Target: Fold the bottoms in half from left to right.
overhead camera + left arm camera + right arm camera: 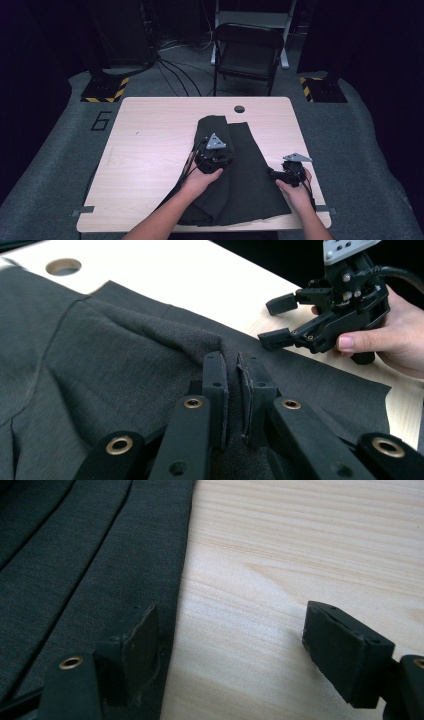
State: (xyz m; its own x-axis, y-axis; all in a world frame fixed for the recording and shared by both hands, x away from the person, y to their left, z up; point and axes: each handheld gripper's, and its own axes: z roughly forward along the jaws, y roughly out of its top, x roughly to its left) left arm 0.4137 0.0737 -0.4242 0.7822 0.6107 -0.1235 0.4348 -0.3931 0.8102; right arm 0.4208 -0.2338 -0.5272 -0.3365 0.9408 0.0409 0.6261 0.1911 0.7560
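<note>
Two grippers at work: left gripper [235, 390] clamped on a raised pinch of dark cloth [240, 165] mid-counter [150, 150]; right gripper [240, 645] spread wide, astride the cloth's right edge; folding step likely underway; next, close on that edge, then lift together.

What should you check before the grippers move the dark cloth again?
1. Left gripper has cloth: ok, its jaws are shut on a raised fold of the dark cloth.
2. Right gripper ready: ok, it is open, one jaw at the cloth's edge, the other over the bare table.
3. Right gripper holding cloth: not ok, nothing is between its jaws yet.
4. Cloth flat: not ok, it is folded and bunched near the left gripper.
5. Cloth on the table: not ok, in the high view its near edge seems to reach the table's front edge.
</note>
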